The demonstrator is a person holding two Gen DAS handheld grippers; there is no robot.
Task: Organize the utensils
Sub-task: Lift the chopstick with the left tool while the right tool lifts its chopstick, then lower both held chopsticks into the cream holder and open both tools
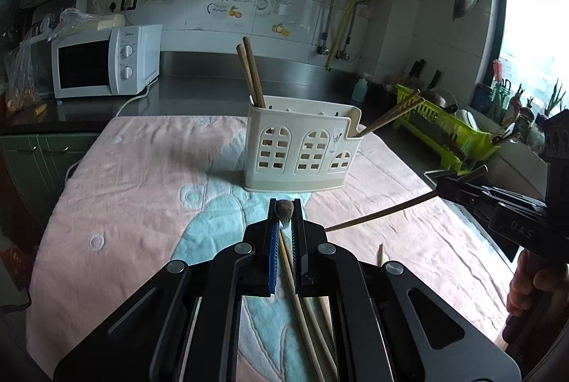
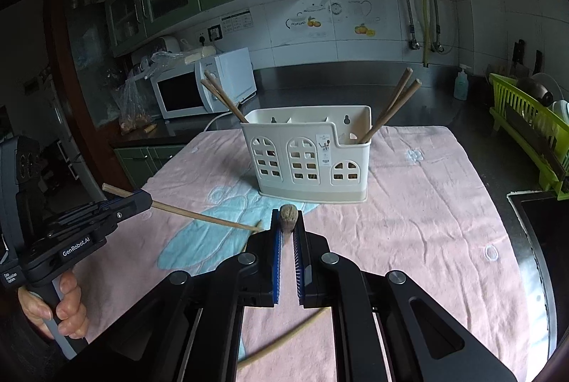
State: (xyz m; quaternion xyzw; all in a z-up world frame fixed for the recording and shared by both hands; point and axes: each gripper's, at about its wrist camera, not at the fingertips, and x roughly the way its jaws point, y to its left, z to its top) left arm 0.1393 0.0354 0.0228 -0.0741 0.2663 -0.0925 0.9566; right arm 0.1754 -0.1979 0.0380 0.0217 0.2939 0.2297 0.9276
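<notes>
A cream utensil holder (image 1: 302,147) (image 2: 309,154) stands on the pink towel (image 1: 142,190). Two brown chopsticks (image 1: 250,73) lean in its left compartment, two more (image 1: 391,113) in its right one. My left gripper (image 1: 285,208) is shut on a light chopstick (image 1: 288,272), seen end-on; it also shows in the right wrist view (image 2: 138,200) with the chopstick (image 2: 206,216) sloping down to the towel. My right gripper (image 2: 287,215) is shut on a chopstick (image 2: 286,218), seen end-on; in the left wrist view (image 1: 444,188) its chopstick (image 1: 380,213) slopes toward the towel.
Loose light chopsticks (image 1: 320,328) lie on the towel under the left gripper, and another (image 2: 284,339) under the right. A white microwave (image 1: 106,62) stands back left on the counter. A green dish rack (image 1: 448,129) and soap bottle (image 2: 461,83) are at the right.
</notes>
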